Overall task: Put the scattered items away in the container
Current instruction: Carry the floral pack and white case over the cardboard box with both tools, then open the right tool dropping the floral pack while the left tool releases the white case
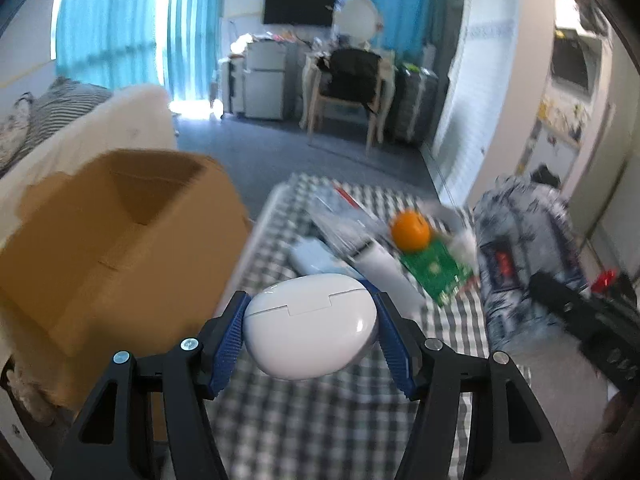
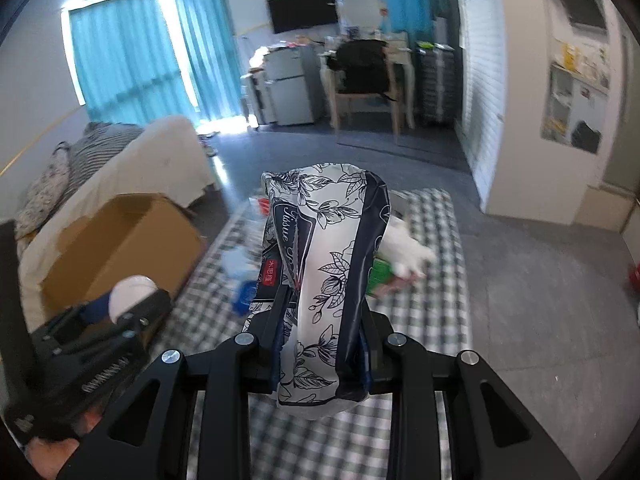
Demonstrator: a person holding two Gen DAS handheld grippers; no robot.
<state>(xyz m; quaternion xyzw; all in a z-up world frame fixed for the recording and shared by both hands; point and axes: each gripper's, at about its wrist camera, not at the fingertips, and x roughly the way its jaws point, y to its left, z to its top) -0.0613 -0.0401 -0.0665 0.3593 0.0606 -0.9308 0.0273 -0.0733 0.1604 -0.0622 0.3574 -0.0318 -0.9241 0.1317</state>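
- Our left tongs grip a white earbud case between the blue pads, lifted above the checked cloth.
- Our right tongs are closed on a floral tissue pack, which stands up and hides much of the cloth behind it.
- The open cardboard box stands just left of the cloth, in front of a pale sofa.
- On the cloth remain an orange, a green card, a pale blue item and a white tube; they are blurred, so we may name them wrongly.
- A chair stands far behind, well apart.
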